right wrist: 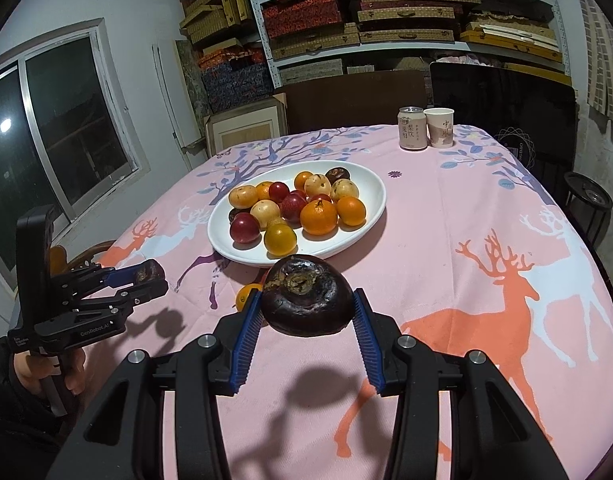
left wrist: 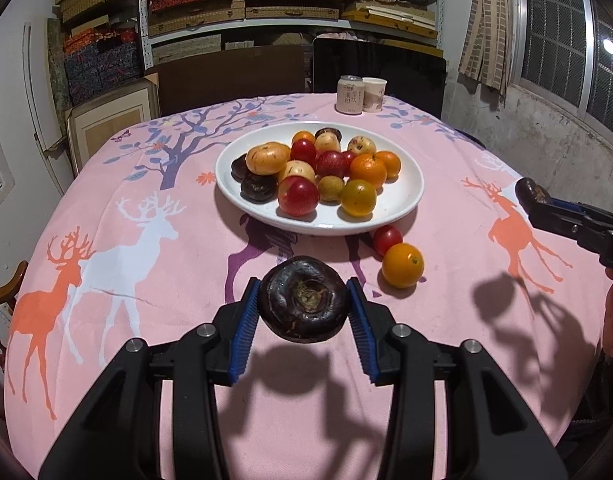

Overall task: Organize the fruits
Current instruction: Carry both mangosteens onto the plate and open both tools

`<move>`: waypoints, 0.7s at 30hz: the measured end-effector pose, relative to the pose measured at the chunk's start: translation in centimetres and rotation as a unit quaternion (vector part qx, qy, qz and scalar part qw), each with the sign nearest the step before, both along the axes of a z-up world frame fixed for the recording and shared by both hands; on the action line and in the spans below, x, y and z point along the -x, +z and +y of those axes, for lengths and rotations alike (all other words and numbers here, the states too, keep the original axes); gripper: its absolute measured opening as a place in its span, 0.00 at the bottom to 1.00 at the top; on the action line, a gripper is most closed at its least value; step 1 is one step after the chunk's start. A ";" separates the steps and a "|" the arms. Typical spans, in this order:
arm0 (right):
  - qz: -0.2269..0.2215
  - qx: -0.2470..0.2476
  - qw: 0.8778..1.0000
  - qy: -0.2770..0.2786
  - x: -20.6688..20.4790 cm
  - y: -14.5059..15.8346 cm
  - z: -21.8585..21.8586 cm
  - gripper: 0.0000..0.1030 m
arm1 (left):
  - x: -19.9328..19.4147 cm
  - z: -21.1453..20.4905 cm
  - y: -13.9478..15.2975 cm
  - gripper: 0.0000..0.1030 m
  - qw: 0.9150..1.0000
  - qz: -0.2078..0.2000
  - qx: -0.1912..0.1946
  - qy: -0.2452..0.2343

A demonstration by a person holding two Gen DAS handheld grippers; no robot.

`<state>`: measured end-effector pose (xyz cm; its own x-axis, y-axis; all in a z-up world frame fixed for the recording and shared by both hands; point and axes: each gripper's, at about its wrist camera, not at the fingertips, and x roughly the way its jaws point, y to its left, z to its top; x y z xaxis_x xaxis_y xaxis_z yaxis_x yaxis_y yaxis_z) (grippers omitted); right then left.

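Each of my grippers, left gripper [left wrist: 304, 310] and right gripper [right wrist: 306, 308], clamps a dark water chestnut [left wrist: 303, 304] (the other [right wrist: 308, 300]); ahead, the plate [left wrist: 402, 200] nearly full, an orange [left wrist: 402, 265] and a red fruit [left wrist: 387, 239] left.

The left gripper [left wrist: 304, 312] is matt black plastic with ribbed blue rubbery pads [left wrist: 245, 334] and shiny metal pins, and the dark fruit [left wrist: 304, 304] pinched between them has wrinkly, leathery, slightly glossy skin. Same deal on the right gripper [right wrist: 308, 312] with its own dark wrinkled fruit [right wrist: 308, 300]. Under both is a soft matt pink tablecloth [left wrist: 146, 280], and beyond the tips a glossy white glazed plate [left wrist: 402, 196] of smooth, shiny fruit.
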<state>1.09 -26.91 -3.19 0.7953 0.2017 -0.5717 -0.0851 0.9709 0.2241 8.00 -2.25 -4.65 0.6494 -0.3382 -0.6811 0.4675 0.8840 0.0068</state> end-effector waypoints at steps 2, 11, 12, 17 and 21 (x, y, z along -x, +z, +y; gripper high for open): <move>-0.006 0.003 1.000 0.000 -0.3 0.6 -0.1 0.44 | -0.5 -0.2 1.0 0.41 1.000 -0.005 0.005 -0.001; -0.025 0.014 1.000 0.003 -7.8 3.0 -0.2 0.44 | -8.6 -4.0 4.4 0.41 1.000 0.006 0.015 0.000; -0.021 0.018 1.000 0.005 -9.1 2.7 0.0 0.44 | -9.9 -4.4 4.1 0.41 1.000 0.013 0.014 0.003; -0.010 0.038 0.999 0.005 -14.8 0.9 0.9 0.44 | -15.1 -6.4 1.7 0.41 0.999 0.050 0.008 0.009; -0.005 0.040 0.999 0.009 -17.5 -0.1 1.4 0.45 | -16.4 -7.6 0.6 0.41 0.999 0.048 0.000 -0.001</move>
<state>18.59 -25.49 -3.28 0.7977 0.1701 -0.5785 -0.1053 0.9839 0.1442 24.37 -9.85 -4.03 0.5808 -0.3396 -0.7399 0.4678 0.8830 -0.0380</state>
